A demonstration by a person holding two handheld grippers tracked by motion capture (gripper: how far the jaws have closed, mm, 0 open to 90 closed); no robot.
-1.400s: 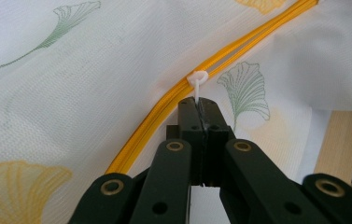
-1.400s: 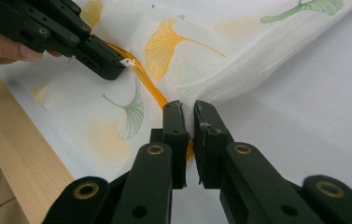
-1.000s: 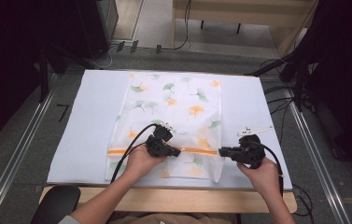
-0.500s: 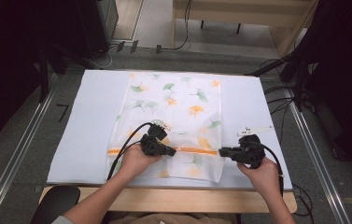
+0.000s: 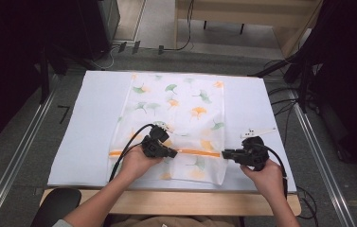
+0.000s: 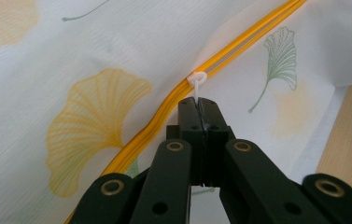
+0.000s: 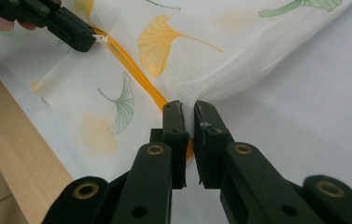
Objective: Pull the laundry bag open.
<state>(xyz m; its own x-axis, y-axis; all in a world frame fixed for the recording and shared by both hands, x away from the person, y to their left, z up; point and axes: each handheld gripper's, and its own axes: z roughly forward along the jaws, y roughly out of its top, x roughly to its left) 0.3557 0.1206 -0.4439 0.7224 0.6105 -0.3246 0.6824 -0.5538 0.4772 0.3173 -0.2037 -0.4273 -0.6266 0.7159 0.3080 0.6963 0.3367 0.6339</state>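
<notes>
The bag [image 5: 174, 125] lies flat on the bench [image 5: 86, 142], centre of the high view, its orange zip [image 5: 195, 152] crossing the lower part. My left claw [image 6: 198, 103] is clamped on the white pull [image 6: 196, 80], mid-zip. My right claw [image 7: 187, 112] pinches the bag's edge at the zip's end, lower centre of its view. Step in hand, as I judge: running the zip. Next move calls for drawing the pull along the track while the right claw holds the fabric taut.

Lab/test bay: wooden table [image 5: 176, 202] w/ white sheet [image 5: 91, 123], metal floor rails [image 5: 20, 156], loose cables [image 5: 280, 101], dark equipment rack [image 5: 95, 23] and black curtains [image 5: 5, 71] around.
</notes>
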